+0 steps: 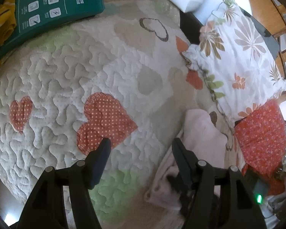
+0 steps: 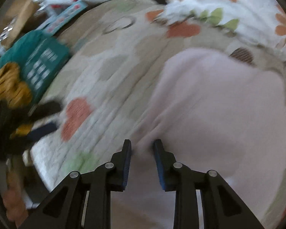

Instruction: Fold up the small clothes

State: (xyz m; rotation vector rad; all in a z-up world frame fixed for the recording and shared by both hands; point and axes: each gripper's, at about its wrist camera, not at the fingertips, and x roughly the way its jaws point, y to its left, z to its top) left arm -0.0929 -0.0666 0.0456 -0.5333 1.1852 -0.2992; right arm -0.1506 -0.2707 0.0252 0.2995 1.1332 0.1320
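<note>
A pale pink garment (image 1: pixel 200 129) lies on the heart-patterned quilt (image 1: pixel 76 66), at the lower right of the left wrist view. My left gripper (image 1: pixel 141 143) hovers open over the quilt. Its left finger is above a red dotted heart, its right finger above the garment's left edge, and nothing is between them. In the blurred right wrist view the pink garment (image 2: pixel 219 105) fills the right half. My right gripper (image 2: pixel 142 145) is over its left edge with the jaws a narrow gap apart. A ridge of pink cloth lies in that gap, and the pads do not visibly press on it.
A green printed box (image 1: pixel 53 5) and a yellow garment (image 1: pixel 2 24) lie at the quilt's far left. A floral pillow (image 1: pixel 238 47) and a red flowered cloth (image 1: pixel 261 133) border the right side. A wooden chair (image 1: pixel 272 9) stands beyond.
</note>
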